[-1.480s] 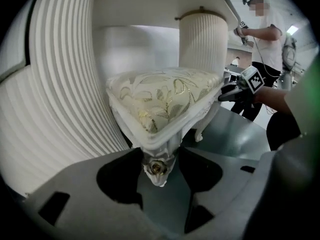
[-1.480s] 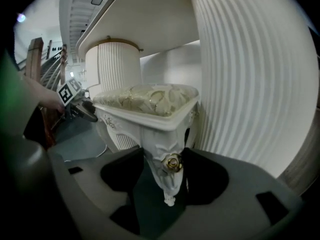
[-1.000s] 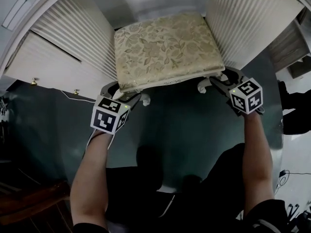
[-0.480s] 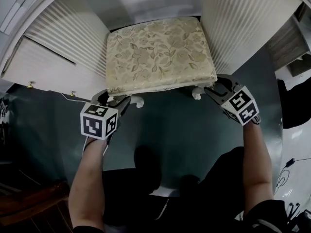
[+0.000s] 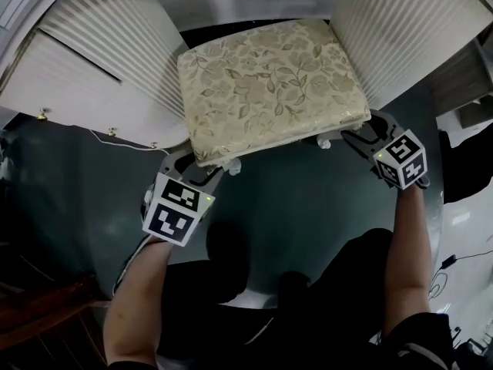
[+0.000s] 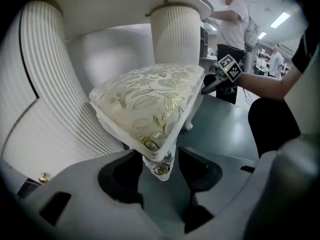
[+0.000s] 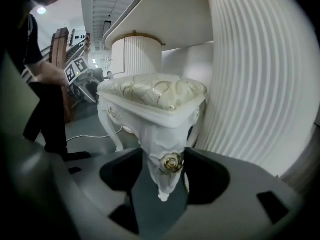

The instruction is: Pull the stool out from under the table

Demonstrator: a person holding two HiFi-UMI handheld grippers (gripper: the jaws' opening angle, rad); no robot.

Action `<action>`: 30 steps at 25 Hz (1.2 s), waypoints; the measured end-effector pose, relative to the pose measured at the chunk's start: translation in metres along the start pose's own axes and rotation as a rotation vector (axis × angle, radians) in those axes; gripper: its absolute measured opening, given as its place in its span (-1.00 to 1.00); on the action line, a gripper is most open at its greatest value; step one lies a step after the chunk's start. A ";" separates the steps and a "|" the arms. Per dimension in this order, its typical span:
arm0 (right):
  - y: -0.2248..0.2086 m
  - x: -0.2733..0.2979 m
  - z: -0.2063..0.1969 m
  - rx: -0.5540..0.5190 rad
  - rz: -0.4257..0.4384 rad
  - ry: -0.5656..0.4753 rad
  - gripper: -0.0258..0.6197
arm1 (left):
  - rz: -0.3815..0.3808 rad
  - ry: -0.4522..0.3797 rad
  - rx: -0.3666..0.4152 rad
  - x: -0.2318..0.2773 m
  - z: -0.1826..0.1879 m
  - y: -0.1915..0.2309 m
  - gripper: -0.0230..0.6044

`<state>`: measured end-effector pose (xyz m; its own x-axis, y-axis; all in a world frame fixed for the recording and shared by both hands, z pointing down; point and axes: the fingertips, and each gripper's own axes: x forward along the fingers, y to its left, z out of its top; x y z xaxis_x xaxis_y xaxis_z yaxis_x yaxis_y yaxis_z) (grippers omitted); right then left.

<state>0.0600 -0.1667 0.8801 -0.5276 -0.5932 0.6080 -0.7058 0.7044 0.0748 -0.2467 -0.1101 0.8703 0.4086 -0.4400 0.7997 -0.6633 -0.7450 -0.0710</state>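
Stool [image 5: 269, 75]: cream-gold floral cushion on a white carved frame. It sits in the kneehole of a white dressing table [image 7: 165, 14], between the left fluted pedestal [image 5: 100, 60] and the right fluted pedestal [image 5: 400, 29]. The seat's far edge is at the tabletop's front edge and most of the cushion shows in front of it. The near corners stick out past the pedestals over the dark grey-green floor [image 5: 293, 199].

Left gripper [image 5: 204, 166] is at the stool's near-left corner, pointing down at it. In the left gripper view, the left gripper [image 6: 159, 166] has the top of the near-left leg [image 6: 160, 164], with its gold rosette, between the jaws. The jaws are narrow and have just been closing. One pad is against the leg. The other seems to have a thin gap, so a firm grip is not clear.

Right gripper [image 5: 360, 132] is at the near-right corner. In the right gripper view, the right gripper [image 7: 165, 166] has both pads against the near-right leg [image 7: 167, 164] at rosette height, holding it. Its jaws have just opened a bit, with the leg between them.

A white cord [image 5: 115, 141] lies on the floor near the left pedestal. Small gold knobs [image 5: 41, 116] are on the table's left part.
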 end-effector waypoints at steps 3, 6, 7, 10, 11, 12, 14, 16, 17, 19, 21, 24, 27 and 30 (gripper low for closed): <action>-0.001 0.000 -0.001 -0.006 0.104 -0.007 -0.15 | 0.005 0.004 -0.088 0.005 0.000 0.001 -0.08; -0.001 -0.005 -0.006 -0.045 0.185 -0.003 -0.21 | -0.014 0.017 -0.185 0.007 0.000 0.000 0.01; 0.001 -0.006 -0.006 -0.066 0.190 0.001 -0.18 | -0.026 0.013 -0.203 0.004 0.001 0.002 0.01; 0.007 -0.016 0.009 -0.035 0.226 -0.036 0.01 | -0.026 -0.067 -0.238 -0.018 0.019 0.020 0.07; 0.005 -0.022 0.017 0.004 0.243 -0.070 0.02 | -0.024 -0.097 -0.252 -0.025 0.025 0.025 0.11; 0.002 -0.030 0.027 0.044 0.256 -0.111 0.04 | -0.027 -0.119 -0.263 -0.028 0.029 0.027 0.19; -0.003 -0.044 0.048 0.105 0.266 -0.186 0.07 | -0.056 -0.152 -0.275 -0.030 0.035 0.025 0.25; -0.004 -0.046 0.059 0.130 0.263 -0.212 0.17 | -0.101 -0.200 -0.289 -0.034 0.046 0.022 0.37; -0.004 -0.043 0.061 0.131 0.262 -0.203 0.21 | -0.115 -0.228 -0.297 -0.036 0.052 0.023 0.37; 0.000 -0.033 0.061 0.124 0.267 -0.163 0.31 | -0.124 -0.258 -0.304 -0.038 0.059 0.026 0.41; 0.001 -0.022 0.061 0.120 0.262 -0.117 0.41 | -0.134 -0.244 -0.290 -0.031 0.061 0.026 0.52; 0.001 -0.013 0.062 0.122 0.245 -0.078 0.45 | -0.148 -0.196 -0.235 -0.018 0.059 0.021 0.63; 0.003 -0.014 0.061 0.134 0.242 -0.063 0.40 | -0.134 -0.166 -0.189 -0.011 0.059 0.018 0.66; 0.006 -0.019 0.062 0.153 0.245 -0.029 0.37 | -0.105 -0.096 -0.140 -0.008 0.058 0.014 0.72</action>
<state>0.0364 -0.1759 0.8197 -0.7031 -0.4253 0.5699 -0.6176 0.7625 -0.1929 -0.2230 -0.1466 0.8284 0.5335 -0.4143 0.7374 -0.6917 -0.7154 0.0985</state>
